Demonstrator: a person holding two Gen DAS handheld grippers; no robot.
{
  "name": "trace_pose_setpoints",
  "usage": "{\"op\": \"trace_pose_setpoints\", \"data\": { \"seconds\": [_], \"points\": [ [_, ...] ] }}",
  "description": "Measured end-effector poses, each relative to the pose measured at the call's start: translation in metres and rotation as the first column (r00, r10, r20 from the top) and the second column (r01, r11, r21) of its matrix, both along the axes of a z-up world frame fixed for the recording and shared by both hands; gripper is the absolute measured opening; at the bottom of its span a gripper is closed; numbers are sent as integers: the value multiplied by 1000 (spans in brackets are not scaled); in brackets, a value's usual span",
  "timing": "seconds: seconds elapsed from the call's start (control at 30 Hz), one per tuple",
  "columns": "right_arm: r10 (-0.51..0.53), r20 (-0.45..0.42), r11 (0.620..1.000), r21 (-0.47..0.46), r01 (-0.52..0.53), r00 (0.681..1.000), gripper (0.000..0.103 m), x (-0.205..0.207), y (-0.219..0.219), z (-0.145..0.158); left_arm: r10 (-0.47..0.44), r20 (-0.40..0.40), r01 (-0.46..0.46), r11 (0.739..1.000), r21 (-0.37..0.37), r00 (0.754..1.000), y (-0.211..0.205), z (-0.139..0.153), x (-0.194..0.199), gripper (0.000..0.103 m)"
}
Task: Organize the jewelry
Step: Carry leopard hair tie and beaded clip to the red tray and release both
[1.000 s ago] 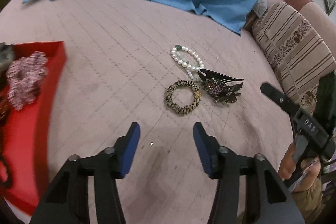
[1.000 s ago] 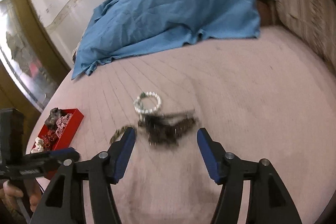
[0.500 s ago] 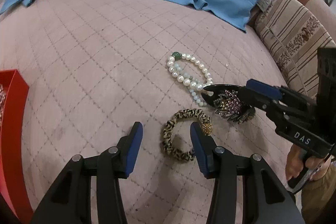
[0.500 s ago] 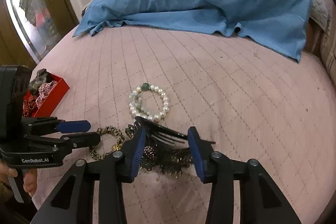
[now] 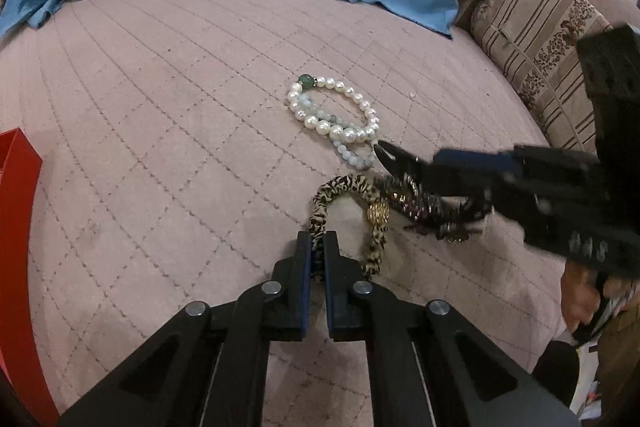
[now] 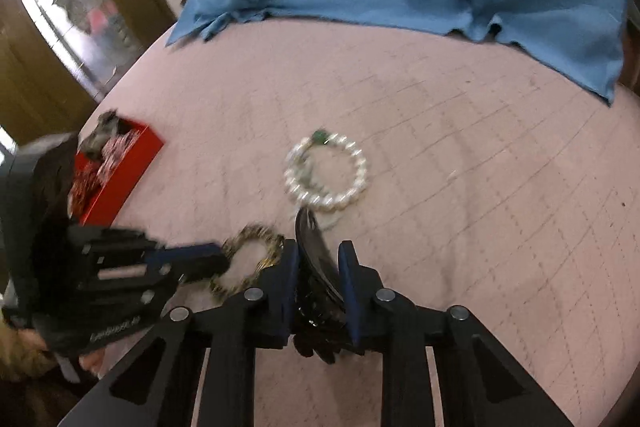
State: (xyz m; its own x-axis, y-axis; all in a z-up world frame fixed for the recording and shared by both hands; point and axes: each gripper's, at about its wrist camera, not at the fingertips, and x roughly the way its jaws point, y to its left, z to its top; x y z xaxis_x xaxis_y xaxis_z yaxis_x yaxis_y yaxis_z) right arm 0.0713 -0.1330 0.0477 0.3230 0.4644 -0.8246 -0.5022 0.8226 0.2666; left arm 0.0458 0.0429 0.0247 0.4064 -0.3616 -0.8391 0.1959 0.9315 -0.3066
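Both grippers now clamped, hair clip (image 6: pixel 316 255) half-hidden

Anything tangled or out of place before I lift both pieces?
Possibly. The leopard bracelet in the left gripper touches the jewelled hair clip held by the right gripper; they may snag. The pearl bracelet lies loose beside them.

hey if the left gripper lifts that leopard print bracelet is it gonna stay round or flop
Probably flop: the leopard print bracelet looks fabric-covered and already bends where the left gripper pinches it. Its gold bead may hang lowest. Likely light.
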Motion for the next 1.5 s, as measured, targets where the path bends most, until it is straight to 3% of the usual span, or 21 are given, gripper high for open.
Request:
{"op": "trace_pose_setpoints", "data": {
  "seconds": [0.23, 0.3, 0.47, 0.7, 0.97, 1.23, 1.5],
  "points": [
    [-38, 21, 999, -31, 39, 999, 22, -6, 4, -4, 17, -26, -18, 999, -30, 1000, 2, 0, 3, 6],
    [-46, 14, 999, -17, 46, 999, 8, -7, 4, -3, 10, -23, -11, 1000, -29, 1000, 1, 1, 0, 6],
    [-114, 17, 994, 8, 113, 993, 5, -19, -1, 4, 32, -17, -33, 998, -60, 999, 9, 11, -10, 5],
    [-151, 43, 987, 54, 149, 988, 5, -47, -2, 26, 58, 45, -52, 992, -116, 997, 27, 45, -39, 5],
    [-129, 92, 989, 86, 122, 987, 5, -82, 25, 61, 115, 138, -94, 984, -152, 984, 63, 87, -83, 5],
    [-52, 130, 993, 110, 38, 990, 5, -113, 78, 88, 261, 197, -222, 955, -198, 945, 134, 115, -122, 5],
    [28, 116, 987, 154, -46, 993, 5, -126, 137, 100, 414, 182, -374, 902, -218, 892, 209, 102, -141, 5]
  ]
}}
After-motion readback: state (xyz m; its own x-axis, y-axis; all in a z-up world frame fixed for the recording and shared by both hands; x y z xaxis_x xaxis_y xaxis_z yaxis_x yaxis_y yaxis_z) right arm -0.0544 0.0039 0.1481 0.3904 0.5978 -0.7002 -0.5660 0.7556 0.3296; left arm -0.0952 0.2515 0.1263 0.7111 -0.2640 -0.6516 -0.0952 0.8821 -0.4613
